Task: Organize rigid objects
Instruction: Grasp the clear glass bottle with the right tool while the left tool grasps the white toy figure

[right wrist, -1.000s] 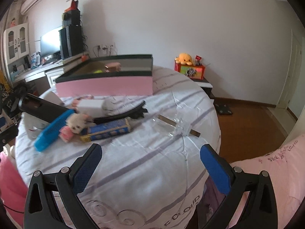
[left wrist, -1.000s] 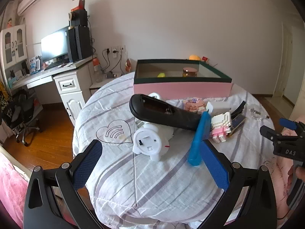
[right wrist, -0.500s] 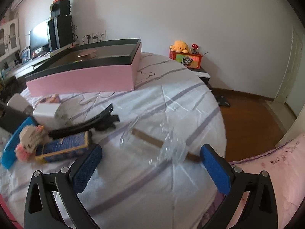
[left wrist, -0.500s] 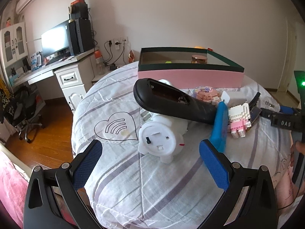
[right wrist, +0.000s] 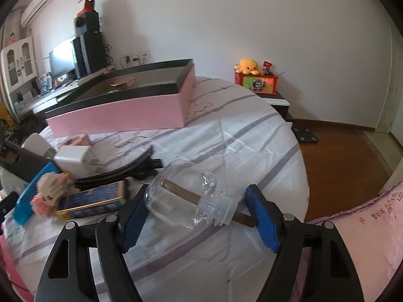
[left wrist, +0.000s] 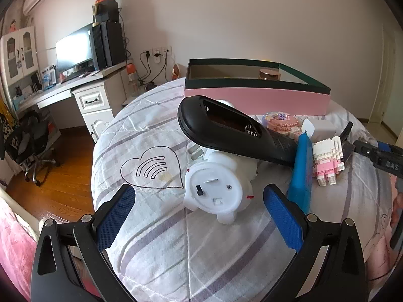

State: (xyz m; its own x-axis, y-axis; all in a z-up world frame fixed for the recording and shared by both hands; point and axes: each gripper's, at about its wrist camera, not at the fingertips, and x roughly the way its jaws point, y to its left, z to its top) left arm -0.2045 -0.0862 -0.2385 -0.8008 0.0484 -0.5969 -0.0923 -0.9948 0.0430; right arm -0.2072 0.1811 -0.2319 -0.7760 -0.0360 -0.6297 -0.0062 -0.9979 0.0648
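We have the right tongs [right wrist: 195, 212] straddling a clear glass jar [right wrist: 187, 196] that lies on its side on the surface, mouth toward the right pad. The jaws are closing with the jar between them; the pads look not yet pressed on the glass. A brown stick [right wrist: 191, 196] runs through the jar and pokes out of the mouth, so a grip across the body probably has to carry both.

The left tongs [left wrist: 199, 216] stand wide, empty, with a white round toy [left wrist: 216, 191] just ahead between the pads but untouched. It lies tipped over, base with its switch facing us. A black remote [left wrist: 226, 133] with its battery bay open rests across the toy, so lifting the toy could likely tip the remote.

Beside these sits the clutter still to sort: blue case [left wrist: 301, 168], pink-and-white brick figure [left wrist: 327, 161], blue tin [right wrist: 93, 202], black hair clip [right wrist: 121, 171], white charger [right wrist: 71, 157]. The pink box [right wrist: 121, 118] with dark rim sits at the far side, a few things already in it, probably the target bin.

The surface [left wrist: 156, 130] is round, covered with a white cloth with purple stripes and a heart print. Around it we see a bedroom: wood floor, desk with monitor [left wrist: 73, 49], air conditioner, orange plush [right wrist: 248, 65] on a low stand.
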